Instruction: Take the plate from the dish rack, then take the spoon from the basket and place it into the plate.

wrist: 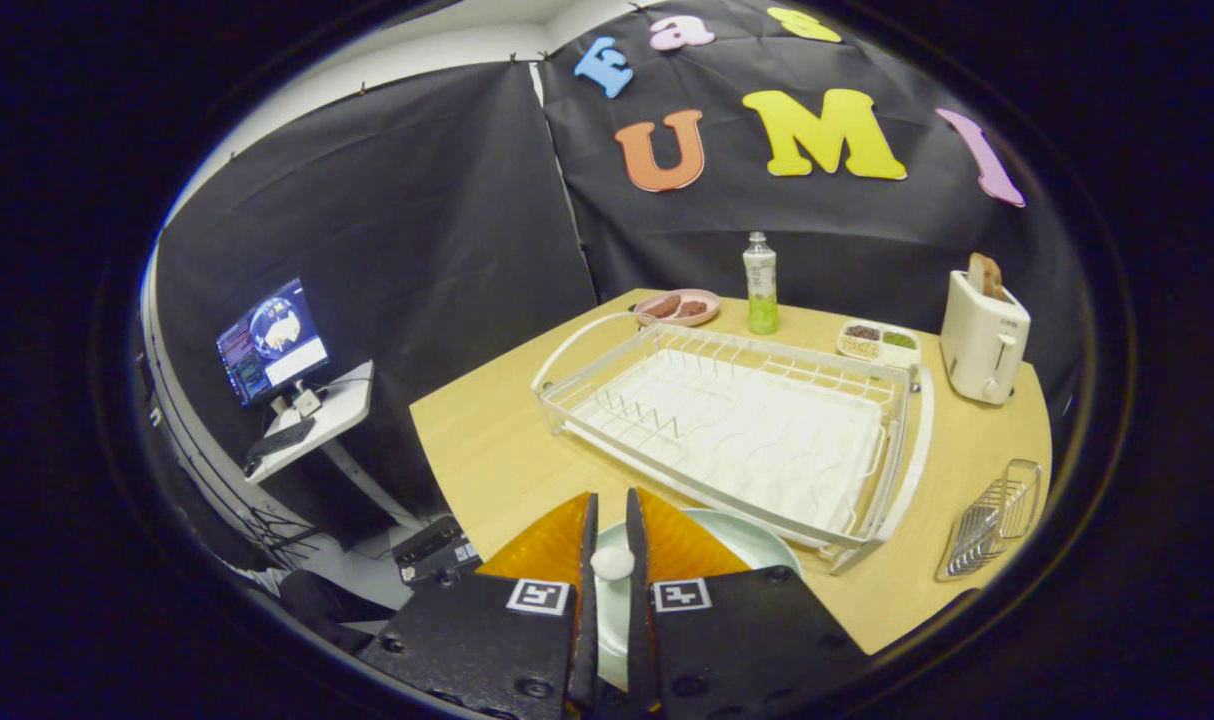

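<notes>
My gripper (612, 540) is shut on a white spoon (612, 562), whose rounded end shows between the two fingers. Right under the fingers a pale green plate (752, 540) lies flat on the wooden table, close to the near side of the white dish rack (737, 430). The spoon hangs over the plate; whether it touches the plate I cannot tell. The rack holds nothing. To the right of the rack, near the table's edge, sits a wire basket (997, 520), with nothing visible in it.
Beyond the rack stand a green drink bottle (760, 285), a pink dish with food (679, 306), a divided snack tray (877, 342) and a toaster (985, 335) with bread in it. Off the table's left edge a monitor (272, 342) stands on a small desk.
</notes>
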`<action>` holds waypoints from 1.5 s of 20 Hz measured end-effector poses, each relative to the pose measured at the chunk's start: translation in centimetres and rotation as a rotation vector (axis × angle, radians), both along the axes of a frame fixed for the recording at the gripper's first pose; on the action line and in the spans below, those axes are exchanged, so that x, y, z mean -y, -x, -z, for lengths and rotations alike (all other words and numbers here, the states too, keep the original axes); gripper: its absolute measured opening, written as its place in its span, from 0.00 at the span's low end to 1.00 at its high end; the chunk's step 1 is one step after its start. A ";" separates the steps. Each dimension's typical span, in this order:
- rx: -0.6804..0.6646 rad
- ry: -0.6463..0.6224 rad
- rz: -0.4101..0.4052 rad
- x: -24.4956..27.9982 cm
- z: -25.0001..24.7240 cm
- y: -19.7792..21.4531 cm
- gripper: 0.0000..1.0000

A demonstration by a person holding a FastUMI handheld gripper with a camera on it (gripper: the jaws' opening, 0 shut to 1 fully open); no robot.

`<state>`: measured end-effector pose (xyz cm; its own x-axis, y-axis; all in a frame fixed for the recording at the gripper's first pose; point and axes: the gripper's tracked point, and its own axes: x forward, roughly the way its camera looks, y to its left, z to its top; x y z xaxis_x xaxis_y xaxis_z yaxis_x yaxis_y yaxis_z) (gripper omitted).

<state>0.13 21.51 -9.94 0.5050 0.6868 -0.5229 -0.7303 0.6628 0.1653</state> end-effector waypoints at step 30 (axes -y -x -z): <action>0.568 -0.123 0.714 13.7 -10.3 0.1 1.00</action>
